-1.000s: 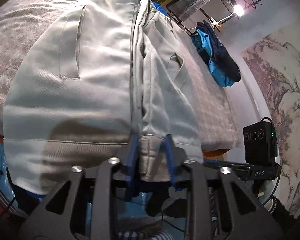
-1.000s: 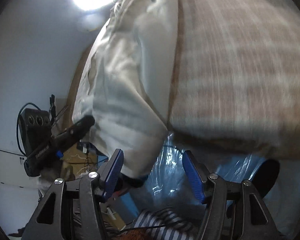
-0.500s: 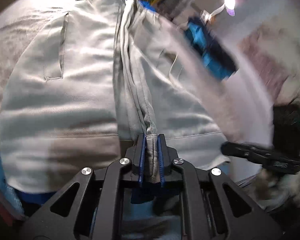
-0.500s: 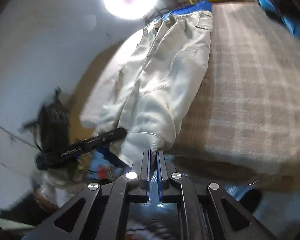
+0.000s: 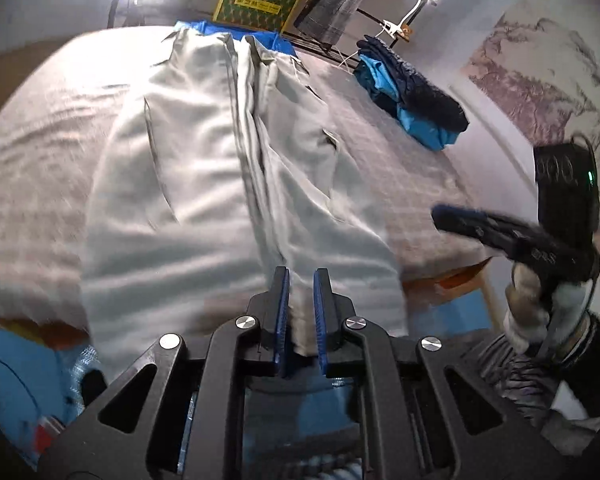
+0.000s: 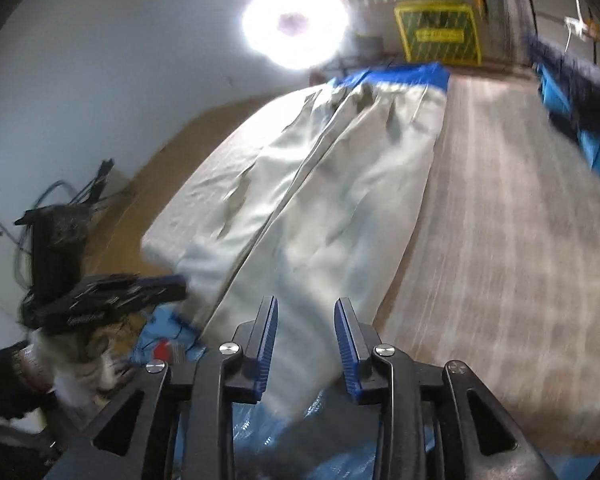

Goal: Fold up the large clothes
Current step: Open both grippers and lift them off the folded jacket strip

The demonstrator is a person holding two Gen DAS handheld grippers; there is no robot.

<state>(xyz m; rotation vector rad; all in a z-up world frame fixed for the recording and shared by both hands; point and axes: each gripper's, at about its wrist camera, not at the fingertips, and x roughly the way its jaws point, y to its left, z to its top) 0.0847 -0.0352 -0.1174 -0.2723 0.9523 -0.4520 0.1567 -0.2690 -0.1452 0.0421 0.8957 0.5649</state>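
Left wrist view: left gripper (image 5: 300, 312) pinches the near hem of the pale jacket (image 5: 204, 184), which lies flat along the checked bedspread (image 5: 404, 168). Right gripper (image 6: 305, 344), jaws just reopened, straddles the jacket's other hem corner without pressing. One blue-and-navy clothes pile (image 5: 412, 96) sits aside; two lamps glare beyond.

A bright round lamp (image 6: 294, 24) is shining by the wall. A yellow-green box (image 5: 258, 0) is standing behind the bed. A blue and dark garment pile (image 5: 414, 94) is lying on the checked bedcover (image 6: 512, 208).
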